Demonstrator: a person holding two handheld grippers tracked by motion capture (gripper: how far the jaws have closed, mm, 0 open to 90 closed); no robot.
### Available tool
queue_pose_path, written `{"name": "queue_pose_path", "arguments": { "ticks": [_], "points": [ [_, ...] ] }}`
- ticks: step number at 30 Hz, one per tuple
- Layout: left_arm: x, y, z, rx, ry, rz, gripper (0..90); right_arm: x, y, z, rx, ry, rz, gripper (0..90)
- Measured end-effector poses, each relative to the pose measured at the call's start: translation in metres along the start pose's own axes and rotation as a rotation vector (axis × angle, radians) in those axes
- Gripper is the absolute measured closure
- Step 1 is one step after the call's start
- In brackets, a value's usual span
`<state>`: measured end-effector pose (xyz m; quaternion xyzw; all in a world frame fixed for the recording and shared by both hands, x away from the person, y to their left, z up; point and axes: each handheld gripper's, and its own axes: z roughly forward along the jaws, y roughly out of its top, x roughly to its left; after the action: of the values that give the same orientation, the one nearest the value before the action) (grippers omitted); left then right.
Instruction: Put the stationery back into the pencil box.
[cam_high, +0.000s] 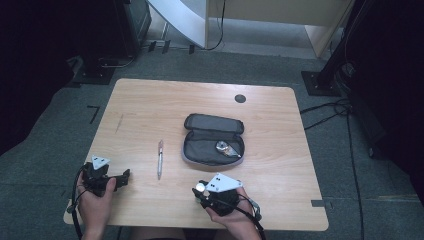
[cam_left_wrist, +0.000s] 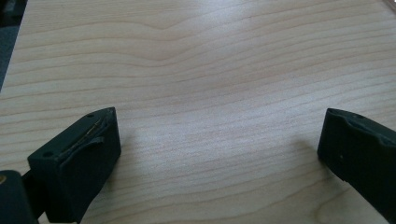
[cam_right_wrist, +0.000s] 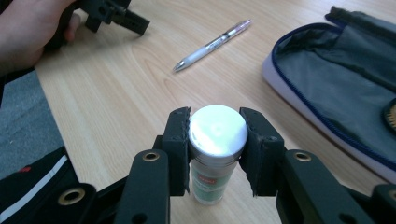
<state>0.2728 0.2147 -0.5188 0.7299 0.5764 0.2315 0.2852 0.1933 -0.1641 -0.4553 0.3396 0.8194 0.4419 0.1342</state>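
White-capped bottle upright, clamped between right tongs

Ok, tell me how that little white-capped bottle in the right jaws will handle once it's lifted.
The bottle is a small, smooth cylinder, so it probably weighs little but may slip. The right gripper pinches it only at the white cap, so the body below could swing or tilt. Laid on the table on its side, it would likely roll.
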Motion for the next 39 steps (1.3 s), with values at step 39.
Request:
{"name": "queue_pose_path", "arguments": {
  "ticks": [39],
  "points": [
    [0.000,0.000,0.000,0.001,0.000,0.000,0.0,-0.064,0.070,0.000,-0.111,-0.158,0.071,65.6]
  ]
}}
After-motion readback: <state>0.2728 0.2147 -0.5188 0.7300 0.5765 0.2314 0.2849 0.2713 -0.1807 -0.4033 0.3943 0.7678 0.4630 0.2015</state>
